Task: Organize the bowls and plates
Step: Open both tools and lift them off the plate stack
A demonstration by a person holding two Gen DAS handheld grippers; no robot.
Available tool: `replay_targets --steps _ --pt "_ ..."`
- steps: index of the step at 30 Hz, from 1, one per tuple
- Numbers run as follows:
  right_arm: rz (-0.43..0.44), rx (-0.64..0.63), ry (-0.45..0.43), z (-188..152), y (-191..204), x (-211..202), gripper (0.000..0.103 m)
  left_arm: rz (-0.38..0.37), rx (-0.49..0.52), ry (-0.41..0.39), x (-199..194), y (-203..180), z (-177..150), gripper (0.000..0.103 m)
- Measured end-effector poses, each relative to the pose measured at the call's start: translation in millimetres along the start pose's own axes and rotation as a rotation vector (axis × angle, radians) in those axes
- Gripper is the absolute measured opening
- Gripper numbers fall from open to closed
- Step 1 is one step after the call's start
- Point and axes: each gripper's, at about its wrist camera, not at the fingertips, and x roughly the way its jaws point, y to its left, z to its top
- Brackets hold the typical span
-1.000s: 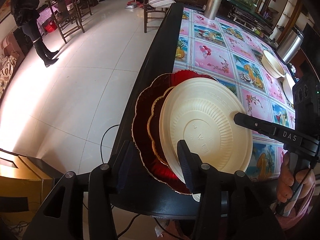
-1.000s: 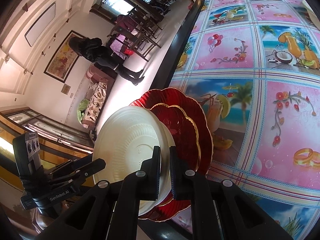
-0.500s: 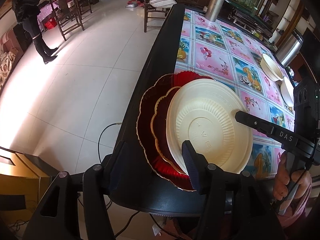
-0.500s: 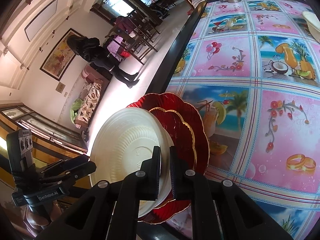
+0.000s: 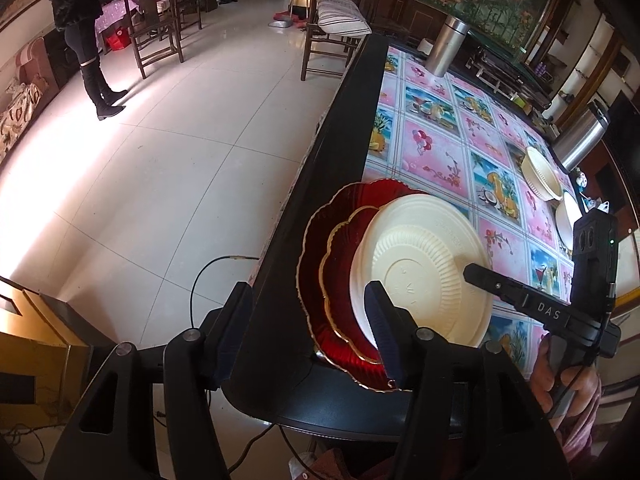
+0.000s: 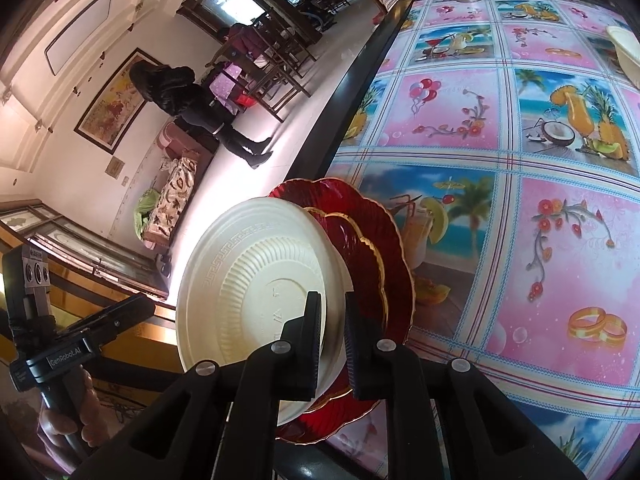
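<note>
— Two claws in play; how does the left claw (image 5: 306, 330) stand?
— Wide apart, holding nothing, one pad in front of the cream ribbed disposable plate (image 5: 424, 276).
— Where is that plate?
— Upturned on two red scalloped gold-rimmed plates (image 5: 320, 256), at the corner of the surface with the pink fruit-print cloth (image 5: 436, 148).
— The right claw (image 6: 331, 332)?
— Narrow, opening, the cream plate's rim between its pads.
</note>
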Motion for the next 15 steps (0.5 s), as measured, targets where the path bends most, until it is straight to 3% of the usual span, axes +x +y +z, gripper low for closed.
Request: replay_targets --steps 4,10,15 --pt "0.004 0.006 -0.014 0.7 -2.0 -9.3 0.045 -0.049 0.009 -0.031 -8.1 -18.9 6.4 0.057" --pt "0.016 0.029 -0.104 6.1 -18.5 -48.4 0.055 -0.151 0.064 -0.042 -9.2 -76.6 12.6 0.057" --pt "-0.023 0.106 -0.202 5.7 -63.7 -94.4 0.055 -0.24 0.166 0.009 8.4 -154.4 10.6 0.057"
